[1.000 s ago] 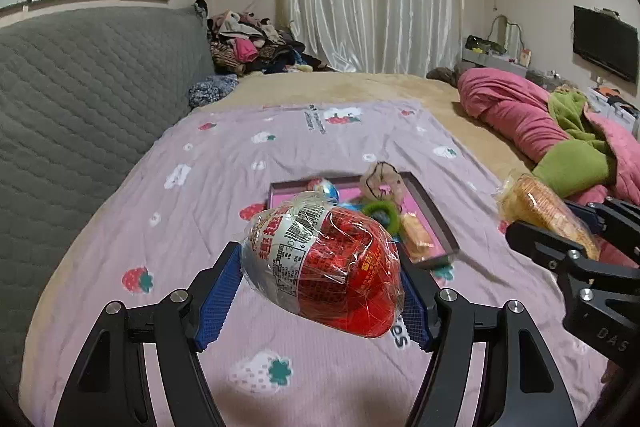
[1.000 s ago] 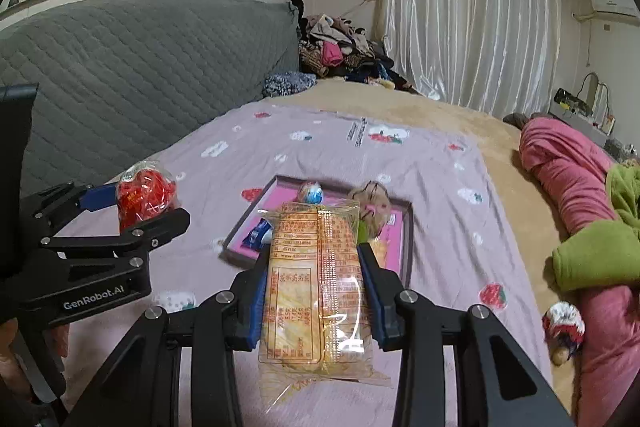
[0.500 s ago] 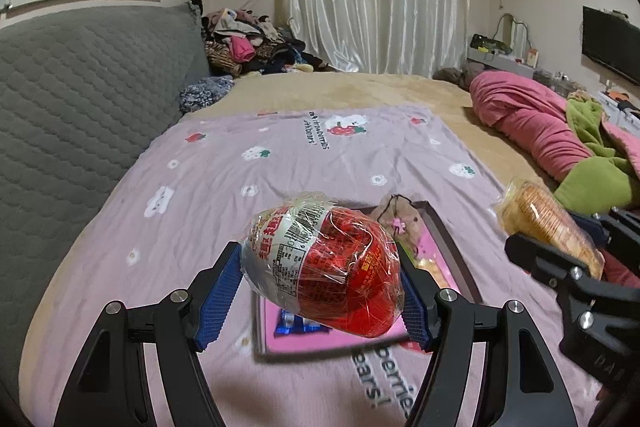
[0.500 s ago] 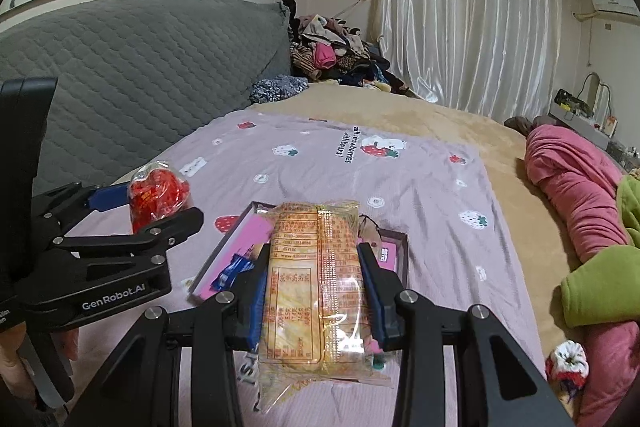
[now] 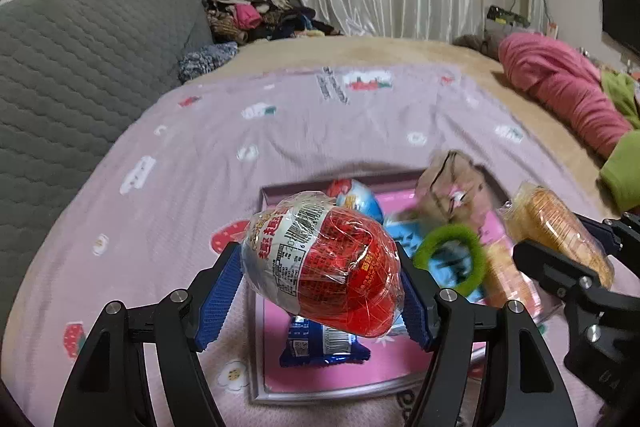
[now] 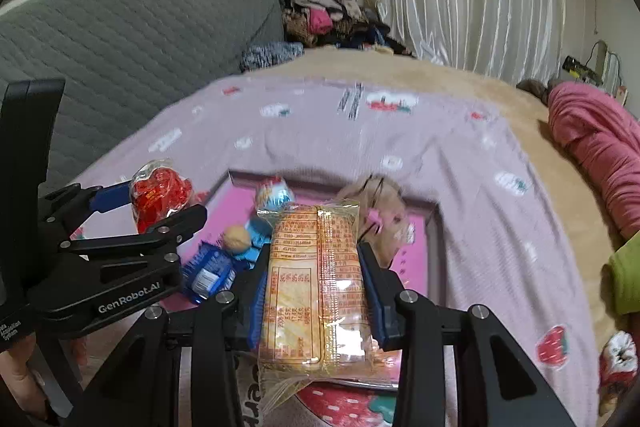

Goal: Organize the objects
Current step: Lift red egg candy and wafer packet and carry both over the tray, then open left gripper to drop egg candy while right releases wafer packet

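Over the pink tray (image 5: 256, 379) on the bed, I have my left gripper (image 5: 322, 291) with its jaws closed on the red egg-shaped snack (image 5: 324, 263), whose long axis runs crosswise between the blue pads, above the tray's near-left part and the blue packet (image 5: 320, 343) lying there. To its right, my right gripper (image 6: 316, 291) has its jaws clamped on the sides of the cracker packet (image 6: 316, 279), long axis pointing straight ahead, over the tray's near edge. I judge both loads need only lowering, the tray lying directly below each, neither side clearly nearer.
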Demonstrator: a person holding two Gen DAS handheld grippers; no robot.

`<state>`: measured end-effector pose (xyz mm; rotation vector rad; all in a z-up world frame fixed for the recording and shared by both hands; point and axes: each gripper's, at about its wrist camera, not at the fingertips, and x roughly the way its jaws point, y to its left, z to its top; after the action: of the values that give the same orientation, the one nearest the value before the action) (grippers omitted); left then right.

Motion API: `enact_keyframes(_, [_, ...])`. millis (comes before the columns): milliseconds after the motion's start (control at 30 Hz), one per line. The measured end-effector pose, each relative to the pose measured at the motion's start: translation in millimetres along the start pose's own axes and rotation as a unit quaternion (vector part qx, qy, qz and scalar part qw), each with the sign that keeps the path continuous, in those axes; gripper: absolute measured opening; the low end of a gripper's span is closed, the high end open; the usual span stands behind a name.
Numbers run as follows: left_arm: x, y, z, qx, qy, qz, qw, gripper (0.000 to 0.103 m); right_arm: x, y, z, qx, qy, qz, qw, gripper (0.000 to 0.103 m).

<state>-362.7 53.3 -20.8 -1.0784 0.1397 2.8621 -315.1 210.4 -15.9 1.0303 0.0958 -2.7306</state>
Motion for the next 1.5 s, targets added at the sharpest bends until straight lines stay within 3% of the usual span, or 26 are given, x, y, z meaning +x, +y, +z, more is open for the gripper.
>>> enact_keyframes(233, [38.6, -7.4, -23.0, 0.000, 0.015, -0.020, 0.9997, 0.073, 44.2, 1.3, -21.9, -0.008, 0.029, -0.006, 1.000, 0.040])
enact_keyframes(467, [68.5, -2.8, -21.8, 0.001, 0.027, -0.024, 0.9994, 0.073, 82.7, 1.1, -36.3, -0.019, 0.050, -0.018, 0.998, 0.040])
enact_keyframes(800, [77.9, -4.3, -23.5, 0.002, 0.034, -0.026, 0.9991, 0.073, 91.3, 3.3, -40.8, -0.028, 0.052, -0.026, 0.998, 0.041])
enact_keyframes(933, [79.7, -4.6, -24.6, 0.002, 0.039, -0.023, 0.9990, 0.073, 88.6, 2.7, -40.3, -0.029, 0.052, -0.031, 0.998, 0.057])
enact_keyframes(1300, [81.2, -2.5, -26.4, 0.000, 0.043, -0.025, 0.9988, 0.074, 82.2, 6.9, -40.5, -0.039, 0.049, -0.037, 0.997, 0.067])
enact_keyframes(1500, [71.7, 0.1, -26.7, -0.002, 0.040, -0.020, 0.9990, 0.078, 68.7, 0.8, -37.7, -0.030, 0.037, -0.041, 0.998, 0.077])
